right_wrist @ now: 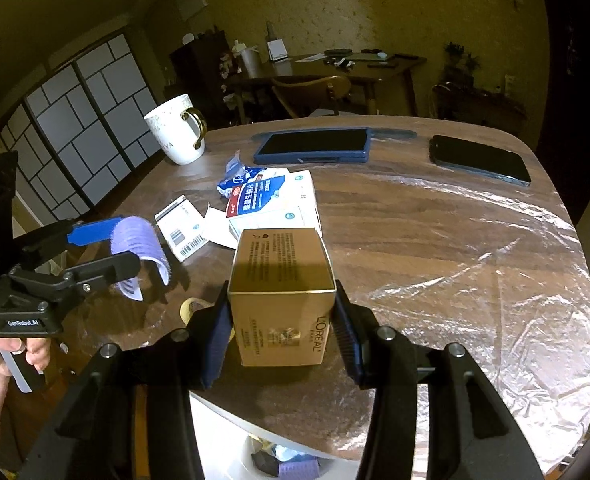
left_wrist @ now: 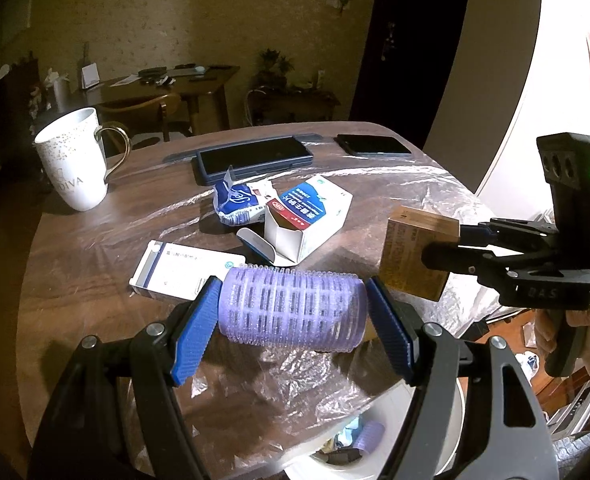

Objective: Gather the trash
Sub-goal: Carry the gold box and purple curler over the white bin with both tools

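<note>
My left gripper point(left_wrist: 293, 322) is shut on a purple hair roller point(left_wrist: 293, 308), its blue pads pressing both ends, above the near table edge. My right gripper point(right_wrist: 281, 332) is shut on a tan L'Oreal box point(right_wrist: 281, 300), held upright over the near edge. The left wrist view has that box point(left_wrist: 415, 252) at the right, in the right gripper point(left_wrist: 445, 246). In the right wrist view the roller point(right_wrist: 137, 248) is at the left in the left gripper point(right_wrist: 135, 246). Below the edge stands a white bin point(left_wrist: 379, 448) point(right_wrist: 251, 454) with trash in it.
On the wooden table point(right_wrist: 435, 240) under clear plastic film lie an open white-and-blue carton point(left_wrist: 307, 216), a flat white box point(left_wrist: 183, 270), a blue wrapper point(left_wrist: 237, 200), a white mug point(left_wrist: 75, 160), a tablet point(left_wrist: 255, 158), a phone point(left_wrist: 373, 145) and a tape roll point(right_wrist: 191, 308).
</note>
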Tool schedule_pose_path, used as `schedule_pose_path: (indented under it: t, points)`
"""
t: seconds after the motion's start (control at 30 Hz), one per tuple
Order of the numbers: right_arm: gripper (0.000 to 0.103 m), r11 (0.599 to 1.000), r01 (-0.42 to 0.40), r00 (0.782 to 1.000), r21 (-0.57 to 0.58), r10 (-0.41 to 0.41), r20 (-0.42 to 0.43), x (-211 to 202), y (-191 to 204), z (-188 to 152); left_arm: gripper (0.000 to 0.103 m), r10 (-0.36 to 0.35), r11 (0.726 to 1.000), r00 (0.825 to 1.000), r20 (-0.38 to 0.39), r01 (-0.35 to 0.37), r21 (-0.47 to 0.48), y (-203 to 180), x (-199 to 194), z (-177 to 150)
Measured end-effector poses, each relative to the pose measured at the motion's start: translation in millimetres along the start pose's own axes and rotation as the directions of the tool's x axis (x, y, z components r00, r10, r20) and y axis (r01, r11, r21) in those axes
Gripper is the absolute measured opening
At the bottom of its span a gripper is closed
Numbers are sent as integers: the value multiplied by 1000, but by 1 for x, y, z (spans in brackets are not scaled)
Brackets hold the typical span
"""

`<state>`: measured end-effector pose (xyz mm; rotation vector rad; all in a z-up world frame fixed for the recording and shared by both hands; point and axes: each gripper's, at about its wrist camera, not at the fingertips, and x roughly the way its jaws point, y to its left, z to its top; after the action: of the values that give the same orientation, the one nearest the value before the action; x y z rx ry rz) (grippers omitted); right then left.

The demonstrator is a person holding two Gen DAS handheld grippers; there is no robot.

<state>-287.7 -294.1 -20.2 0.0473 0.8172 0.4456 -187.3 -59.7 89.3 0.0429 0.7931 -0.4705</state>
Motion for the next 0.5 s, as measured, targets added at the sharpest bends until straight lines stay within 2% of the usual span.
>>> schedule_pose_path:
  t: [0.5]
  points:
    - [46,1000,13,1000,-27,-13,-11,-22,3,-22,73,17,1000,1000,-11,-17,-7,-14,-18,-22]
